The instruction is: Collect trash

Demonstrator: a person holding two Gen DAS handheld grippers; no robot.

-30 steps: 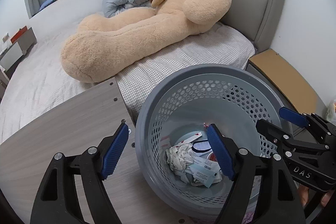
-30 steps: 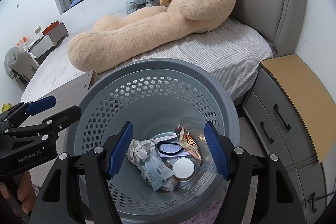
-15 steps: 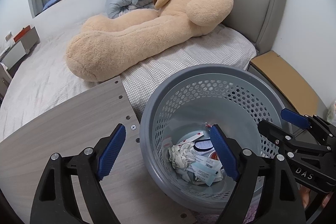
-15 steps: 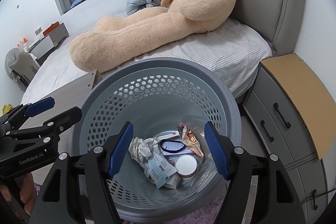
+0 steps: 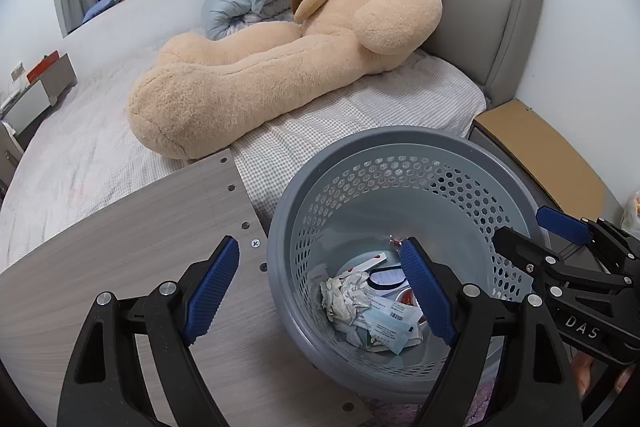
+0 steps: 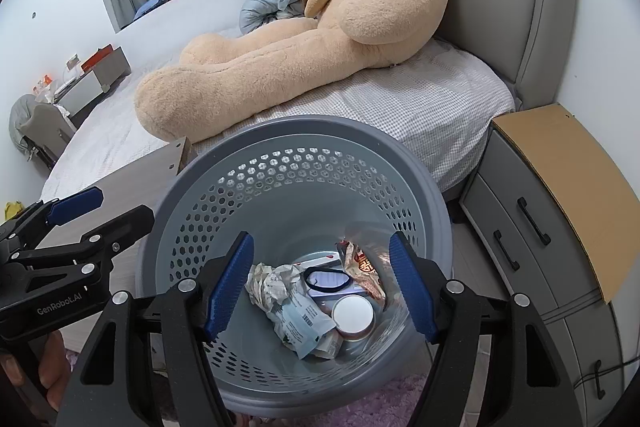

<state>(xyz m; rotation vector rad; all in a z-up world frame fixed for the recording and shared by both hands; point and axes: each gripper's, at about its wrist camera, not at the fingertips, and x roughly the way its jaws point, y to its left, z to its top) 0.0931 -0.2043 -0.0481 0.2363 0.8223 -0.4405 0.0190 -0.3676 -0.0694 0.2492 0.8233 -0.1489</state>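
The grey perforated plastic wastebasket (image 6: 296, 163) stands upright, mouth upward, crumpled paper and wrappers (image 6: 296, 307) lying below the fingers. The left gripper (image 5: 320, 291) and right gripper (image 6: 320, 283) both gape wide, holding nothing.

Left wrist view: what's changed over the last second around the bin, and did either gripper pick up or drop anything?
The left gripper drifted left and back, so the grey bin slid rightward in its view and more of the wooden board shows. The right gripper barely moved. Nothing was grasped or released: both stay open and empty, and the crumpled paper and other trash lie unchanged in the bin.
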